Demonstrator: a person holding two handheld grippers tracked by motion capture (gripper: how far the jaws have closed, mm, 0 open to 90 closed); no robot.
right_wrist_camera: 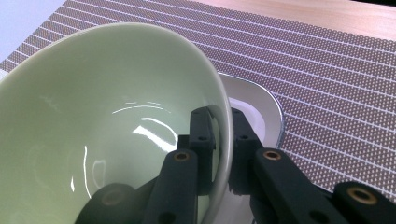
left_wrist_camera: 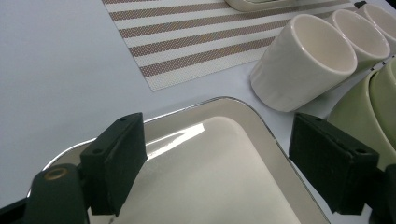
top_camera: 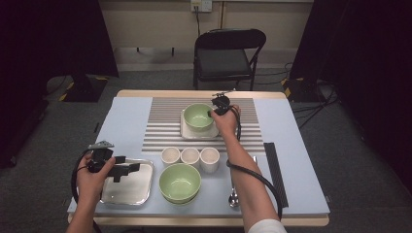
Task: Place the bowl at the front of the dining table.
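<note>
A pale green bowl (top_camera: 197, 115) (right_wrist_camera: 107, 121) rests on a white square plate (top_camera: 186, 132) (right_wrist_camera: 261, 105) on the striped placemat (top_camera: 165, 121). My right gripper (top_camera: 212, 113) (right_wrist_camera: 223, 140) is shut on the bowl's right rim, one jaw inside the wall and one outside. My left gripper (top_camera: 128, 168) (left_wrist_camera: 215, 163) hovers open over the steel tray (top_camera: 127, 194) (left_wrist_camera: 224, 186) at the front left, nothing between its jaws. A second green bowl (top_camera: 180, 182) (left_wrist_camera: 373, 107) sits at the front middle.
Three cream cups (top_camera: 190, 156) (left_wrist_camera: 303, 60) stand in a row behind the front bowl. A spoon (top_camera: 233, 196) lies at the front right, a dark strip (top_camera: 275, 172) beside it. A black folding chair (top_camera: 227, 53) stands beyond the table's far edge.
</note>
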